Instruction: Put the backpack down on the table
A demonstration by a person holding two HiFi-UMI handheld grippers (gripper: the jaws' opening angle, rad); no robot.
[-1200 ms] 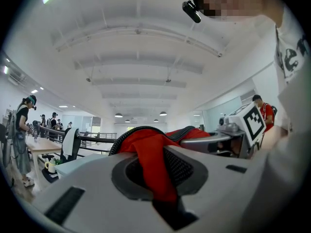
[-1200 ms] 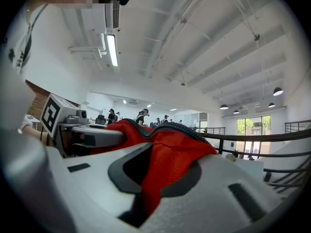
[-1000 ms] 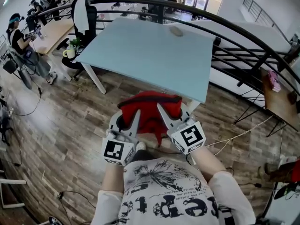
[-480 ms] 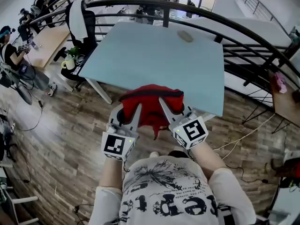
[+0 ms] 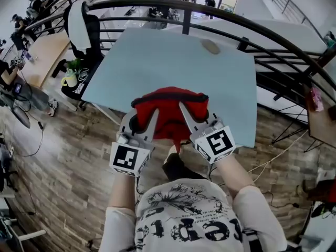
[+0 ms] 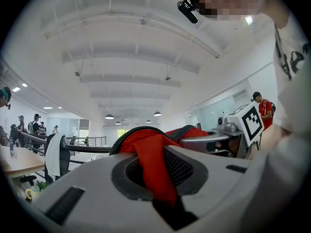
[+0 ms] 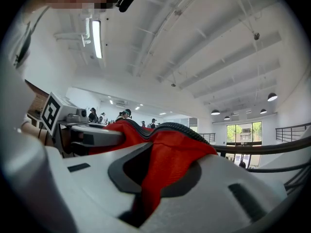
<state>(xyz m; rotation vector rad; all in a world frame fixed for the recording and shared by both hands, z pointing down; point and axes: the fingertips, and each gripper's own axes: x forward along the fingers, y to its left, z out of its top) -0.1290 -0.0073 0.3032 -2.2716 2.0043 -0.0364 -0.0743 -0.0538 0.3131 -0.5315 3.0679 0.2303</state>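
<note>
Your left claw (image 5: pixel 142 121) is clenched on a fold of red fabric and holds the backpack (image 5: pixel 169 109) in the air at the near edge of the pale blue surface (image 5: pixel 157 56). Your right claw (image 5: pixel 195 115), just beside it, grips a second fold of the same top edge. The bag hangs between the two claws; no view shows whether its underside touches the surface yet.

Several things could go wrong from here. Both grips are on thin cloth rather than a handle, so a jerk could probably pull a fold free on one side and tip the bag. The hanging body could catch on the near edge if you carry it forward too low. If you let go this close to the edge, the bag may slump back off onto the wooden floor (image 5: pixel 63 156). The small oval object (image 5: pixel 211 47) at the far right of the surface lies well apart and looks unlikely to get in the way.

Counted from left to right:
- one mug (image 5: pixel 69 81)
- one chair (image 5: pixel 86 22) draped with one white garment (image 5: pixel 76 25)
- two claws
- one backpack
- one surface
- one oval object
- one dark railing (image 5: pixel 247 28) curving behind
</note>
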